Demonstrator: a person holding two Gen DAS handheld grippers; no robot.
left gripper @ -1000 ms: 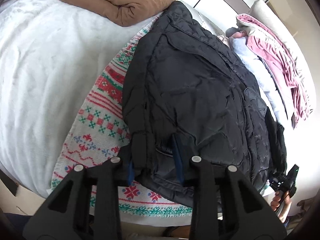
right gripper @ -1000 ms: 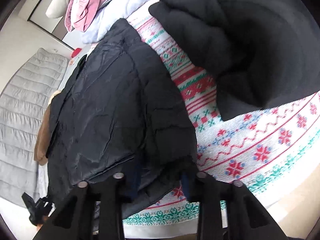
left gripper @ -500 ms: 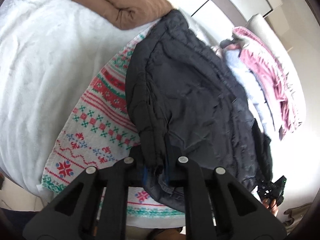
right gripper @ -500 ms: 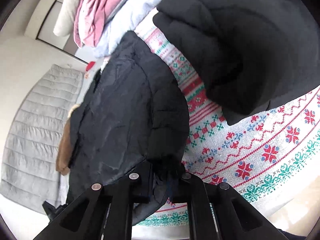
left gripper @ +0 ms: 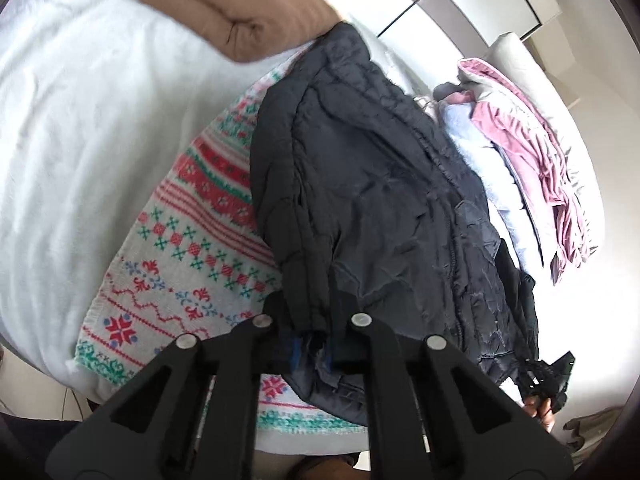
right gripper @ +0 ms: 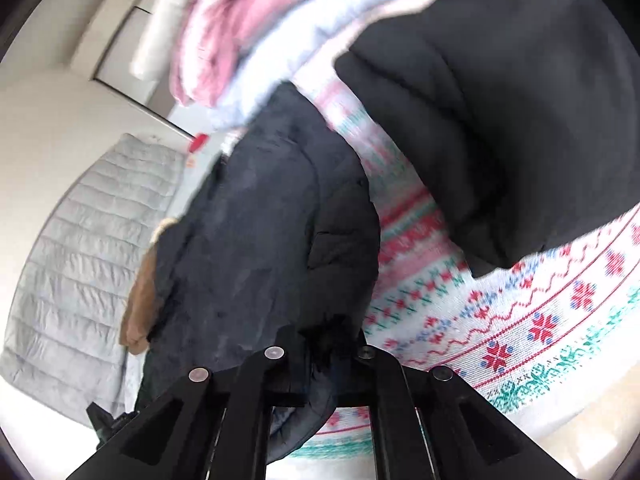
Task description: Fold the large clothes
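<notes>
A dark puffy jacket lies stretched out on a knitted blanket with red, green and blue snowflake patterns, and the blanket lies on a white bed. The left gripper has just been closing, and now its two black fingers pinch the near edge of the jacket, with the cloth bunched up between them. The right gripper has also just been closing, and it pinches another part of that same near edge, so both hold the jacket tight. In the left wrist view the other gripper shows small at the far corner of the jacket, with a bit of a hand on it. A folded brown garment sits on the bed just past the far end of the jacket. A pile of pink and pale blue clothes lies beside the jacket. In the right wrist view, which is blurry, a thick black garment lies on the blanket near the jacket, and a grey quilted cover shows on the far side.
</notes>
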